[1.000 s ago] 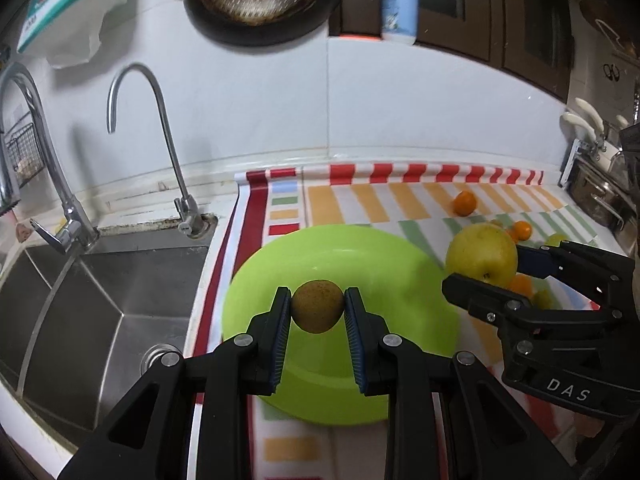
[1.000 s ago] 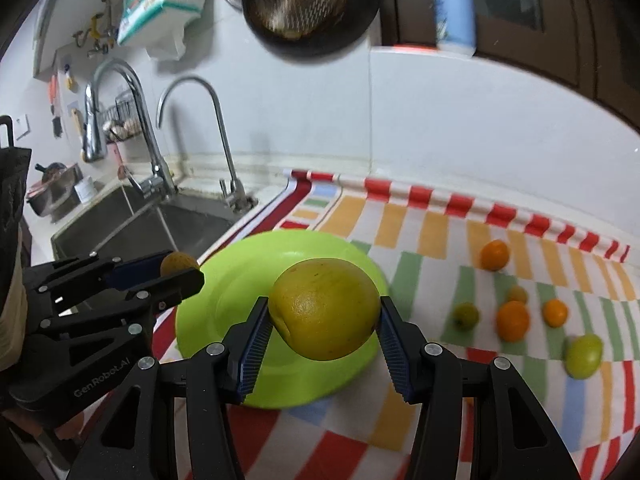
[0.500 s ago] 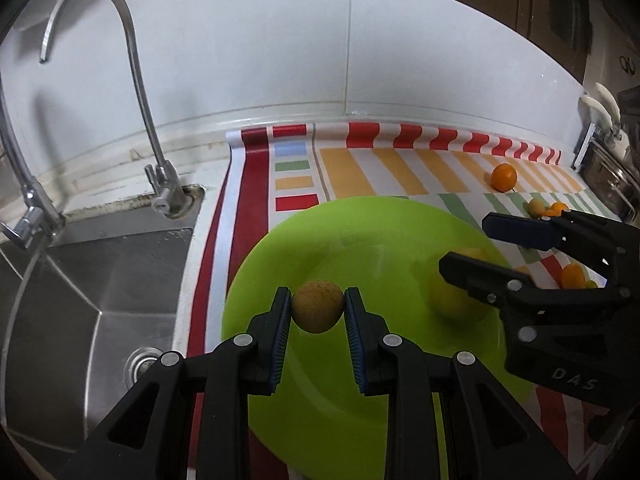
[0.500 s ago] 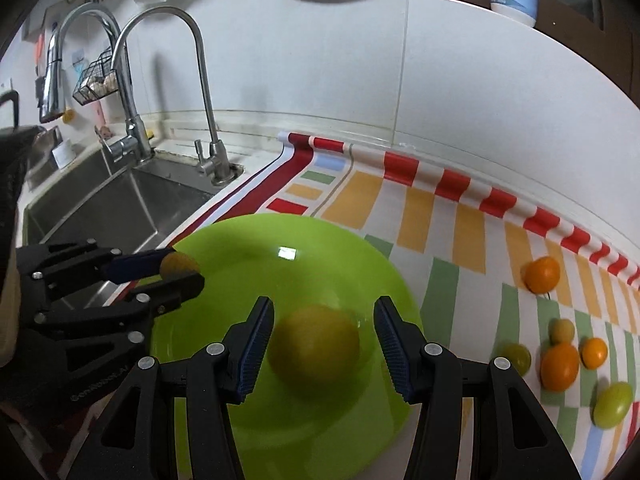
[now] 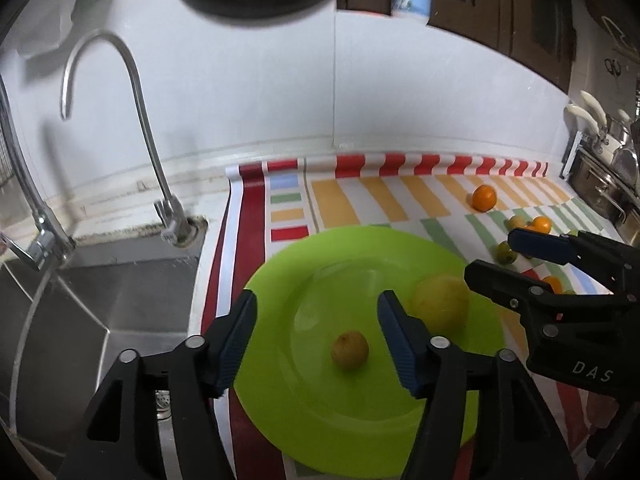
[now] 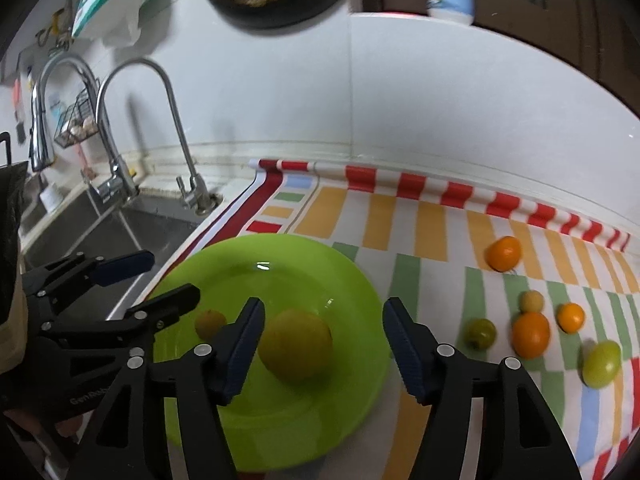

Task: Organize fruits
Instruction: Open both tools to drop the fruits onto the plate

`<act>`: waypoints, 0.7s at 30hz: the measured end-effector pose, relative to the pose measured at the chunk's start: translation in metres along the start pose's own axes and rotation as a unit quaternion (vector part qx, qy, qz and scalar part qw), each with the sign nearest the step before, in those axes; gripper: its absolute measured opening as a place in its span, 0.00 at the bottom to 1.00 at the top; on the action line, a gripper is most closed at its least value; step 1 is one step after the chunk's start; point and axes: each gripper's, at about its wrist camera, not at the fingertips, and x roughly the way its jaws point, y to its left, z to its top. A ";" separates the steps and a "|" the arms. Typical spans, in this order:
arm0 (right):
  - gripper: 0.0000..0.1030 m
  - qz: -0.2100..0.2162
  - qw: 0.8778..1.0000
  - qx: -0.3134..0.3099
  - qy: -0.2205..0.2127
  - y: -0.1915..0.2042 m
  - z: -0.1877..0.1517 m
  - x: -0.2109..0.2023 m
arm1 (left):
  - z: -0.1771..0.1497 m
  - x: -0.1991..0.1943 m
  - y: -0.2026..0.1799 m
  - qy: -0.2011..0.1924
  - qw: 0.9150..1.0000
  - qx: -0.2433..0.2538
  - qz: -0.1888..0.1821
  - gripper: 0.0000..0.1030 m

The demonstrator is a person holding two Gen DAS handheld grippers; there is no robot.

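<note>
The striped mat [image 6: 440, 232] carries the green plate [image 6: 304, 264]. On the plate lie a large yellow fruit [image 6: 295, 345], blurred, perhaps a pear, and a small brown fruit [image 5: 349, 350]. Both the left gripper [image 5: 316, 316] and right gripper [image 6: 323, 318] hover spread wide, holding nothing.

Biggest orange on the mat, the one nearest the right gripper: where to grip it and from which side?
Take the orange across its widest middle, coming down from above with the right gripper, which is open. It is round, so no face is better, but a small pale fruit touches its far side and a small orange sits close by, so put the fingers left and right.
</note>
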 end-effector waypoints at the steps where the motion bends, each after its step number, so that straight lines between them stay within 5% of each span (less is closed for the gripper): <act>1: 0.62 -0.004 1.000 0.003 -0.003 0.000 -0.001 -0.005 | 0.000 -0.004 -0.002 -0.004 1.000 0.002 -0.001 0.67; 21: 0.68 -0.086 0.993 0.054 -0.063 -0.042 -0.031 -0.105 | 0.003 -0.062 -0.072 -0.068 0.996 0.040 -0.048 0.75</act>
